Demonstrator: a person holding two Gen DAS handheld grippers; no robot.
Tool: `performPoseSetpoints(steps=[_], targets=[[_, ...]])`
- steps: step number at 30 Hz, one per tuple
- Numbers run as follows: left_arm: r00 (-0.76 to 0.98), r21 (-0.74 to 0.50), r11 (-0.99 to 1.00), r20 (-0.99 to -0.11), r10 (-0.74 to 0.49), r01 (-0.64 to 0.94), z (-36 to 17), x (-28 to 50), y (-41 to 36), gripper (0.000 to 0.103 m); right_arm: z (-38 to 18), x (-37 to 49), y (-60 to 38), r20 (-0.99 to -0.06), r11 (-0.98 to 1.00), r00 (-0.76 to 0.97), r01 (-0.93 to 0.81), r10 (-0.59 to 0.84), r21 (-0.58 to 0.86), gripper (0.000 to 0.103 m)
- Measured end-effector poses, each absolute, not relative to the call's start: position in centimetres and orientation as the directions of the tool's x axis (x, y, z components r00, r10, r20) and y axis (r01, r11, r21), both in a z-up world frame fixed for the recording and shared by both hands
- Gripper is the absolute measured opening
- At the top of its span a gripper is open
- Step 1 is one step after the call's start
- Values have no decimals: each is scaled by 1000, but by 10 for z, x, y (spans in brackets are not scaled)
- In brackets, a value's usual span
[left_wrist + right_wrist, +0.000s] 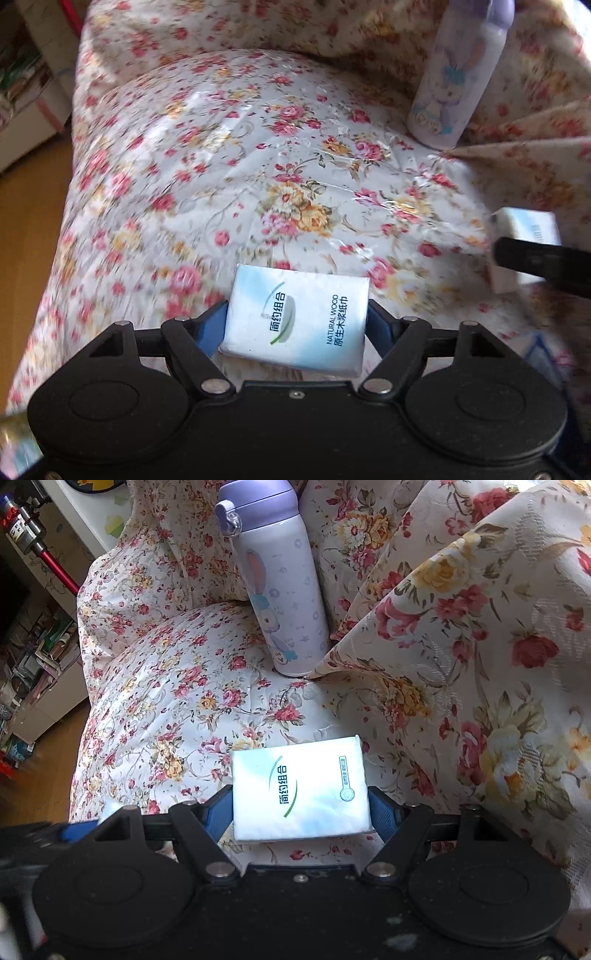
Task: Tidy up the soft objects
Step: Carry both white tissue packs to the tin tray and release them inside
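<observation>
Floral cover (110, 206) smeared by motion blur at left, bottle (458, 77) cut off by the top edge, second tissue pack (524, 229) partly hidden behind a dark bar, possibly the other gripper.

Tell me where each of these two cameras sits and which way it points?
Left wrist: rides on the left gripper, looking down along it at a tissue pack it grips over the floral sofa cover; the right gripper's finger shows.
Right wrist: rides on the right gripper, looking down at its own tissue pack.
Shared: the purple bottle, sofa cover.
</observation>
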State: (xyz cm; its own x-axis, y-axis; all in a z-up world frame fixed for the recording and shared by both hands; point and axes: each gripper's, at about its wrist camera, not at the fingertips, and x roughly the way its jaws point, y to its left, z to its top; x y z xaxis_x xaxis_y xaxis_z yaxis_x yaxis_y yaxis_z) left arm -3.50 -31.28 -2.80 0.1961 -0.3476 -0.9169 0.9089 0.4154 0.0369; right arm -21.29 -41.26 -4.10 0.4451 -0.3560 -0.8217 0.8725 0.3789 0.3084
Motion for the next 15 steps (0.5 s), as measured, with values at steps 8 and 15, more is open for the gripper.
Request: performPoseSetpoints(steps=[8,15], targets=[[171,-29,425,-889,-425,905,22,-64,-248,71,-32,-215,-388,-809,441,384,880,-444,176,74],[189,-55,450,-858,-478,891,44,-83,-186,72,-4,-227,-360,-739,474,427,865,-522,165,74]])
